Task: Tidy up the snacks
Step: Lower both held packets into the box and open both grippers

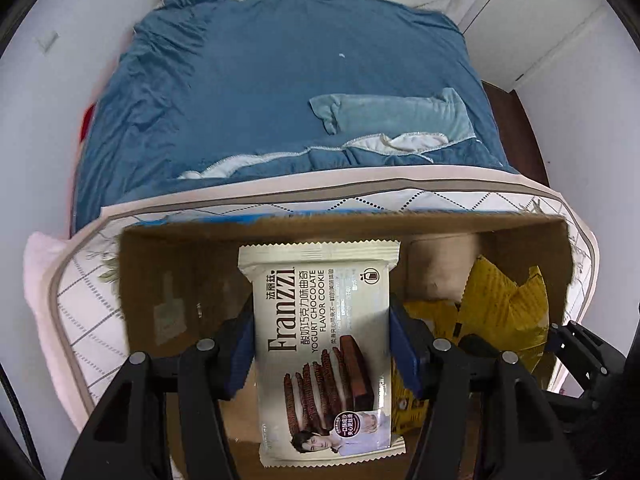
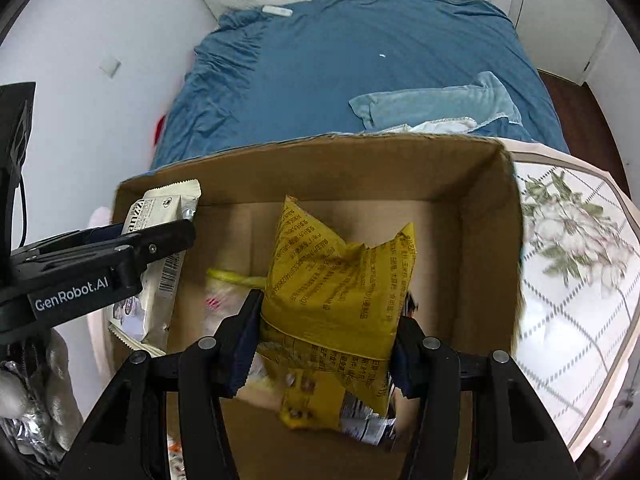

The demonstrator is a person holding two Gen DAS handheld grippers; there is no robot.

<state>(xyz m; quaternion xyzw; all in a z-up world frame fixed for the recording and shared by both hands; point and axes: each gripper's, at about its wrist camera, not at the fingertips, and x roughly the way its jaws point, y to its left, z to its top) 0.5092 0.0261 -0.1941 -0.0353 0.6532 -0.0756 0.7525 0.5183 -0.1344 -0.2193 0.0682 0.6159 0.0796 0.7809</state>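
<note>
My left gripper (image 1: 322, 344) is shut on a cream Franzzi cookie pack (image 1: 324, 344) and holds it over the left part of an open cardboard box (image 1: 168, 276). The same pack (image 2: 154, 264) and the left gripper (image 2: 160, 240) show at the box's left edge in the right wrist view. My right gripper (image 2: 326, 336) is shut on a yellow snack bag (image 2: 336, 292) and holds it inside the cardboard box (image 2: 480, 240). The yellow bag also shows in the left wrist view (image 1: 500, 312), at the box's right side.
The box sits on a floral quilted cover (image 2: 572, 264) at the foot of a bed with a blue sheet (image 1: 280, 92) and a light blue towel (image 1: 392, 116). More snack packs (image 2: 224, 296) lie on the box floor. Silver packets (image 2: 24, 412) lie at the far left.
</note>
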